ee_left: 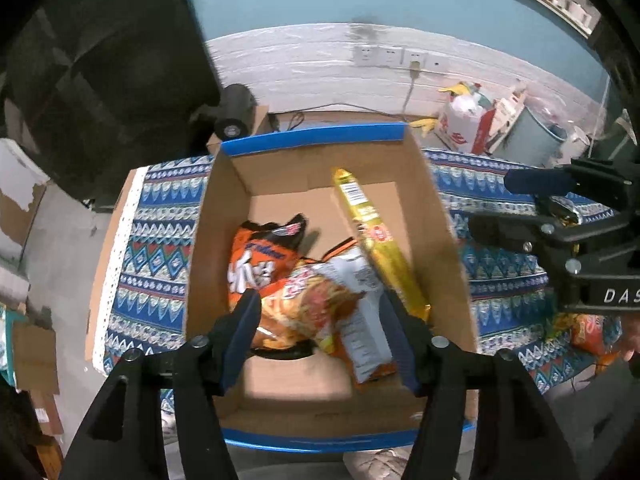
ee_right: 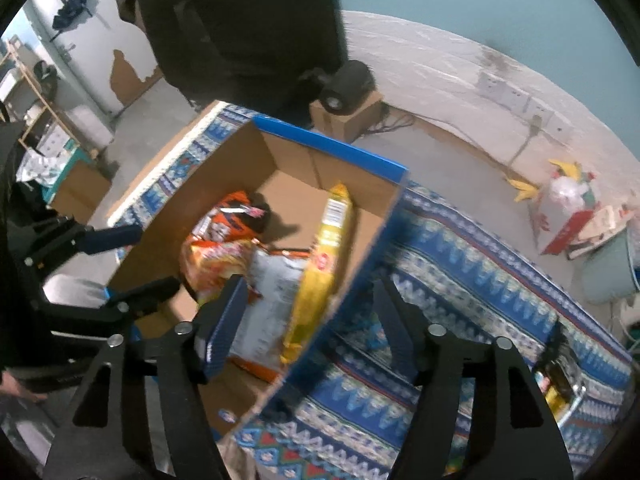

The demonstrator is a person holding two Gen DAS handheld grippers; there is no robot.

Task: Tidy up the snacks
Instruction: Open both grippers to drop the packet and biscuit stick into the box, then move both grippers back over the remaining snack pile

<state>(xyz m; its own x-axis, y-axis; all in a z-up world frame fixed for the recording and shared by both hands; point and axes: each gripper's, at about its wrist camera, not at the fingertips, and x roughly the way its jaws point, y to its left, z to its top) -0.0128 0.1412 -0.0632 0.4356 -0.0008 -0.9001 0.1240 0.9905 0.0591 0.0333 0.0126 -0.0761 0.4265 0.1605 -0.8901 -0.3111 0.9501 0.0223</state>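
Observation:
An open cardboard box with blue rim [ee_left: 316,138] [ee_right: 332,148] stands on the patterned cloth. Inside lie an orange snack bag [ee_left: 260,256] [ee_right: 230,224], a noodle packet [ee_left: 308,304] [ee_right: 216,260], a packet showing its white back [ee_left: 364,320] [ee_right: 268,300] and a long yellow packet [ee_left: 376,240] [ee_right: 324,256] leaning on the box's right wall. My left gripper [ee_left: 320,300] is open and empty above the box; it also shows in the right wrist view [ee_right: 136,260]. My right gripper [ee_right: 308,292] is open and empty, straddling the box's right wall; it shows in the left wrist view [ee_left: 492,204].
A blue patterned cloth [ee_left: 152,248] [ee_right: 460,264] covers the surface. Another orange packet [ee_left: 588,332] and a shiny packet [ee_right: 560,380] lie on it at right. A black speaker on a small carton [ee_right: 348,84], wall sockets [ee_left: 388,56] and bags [ee_left: 468,120] stand behind.

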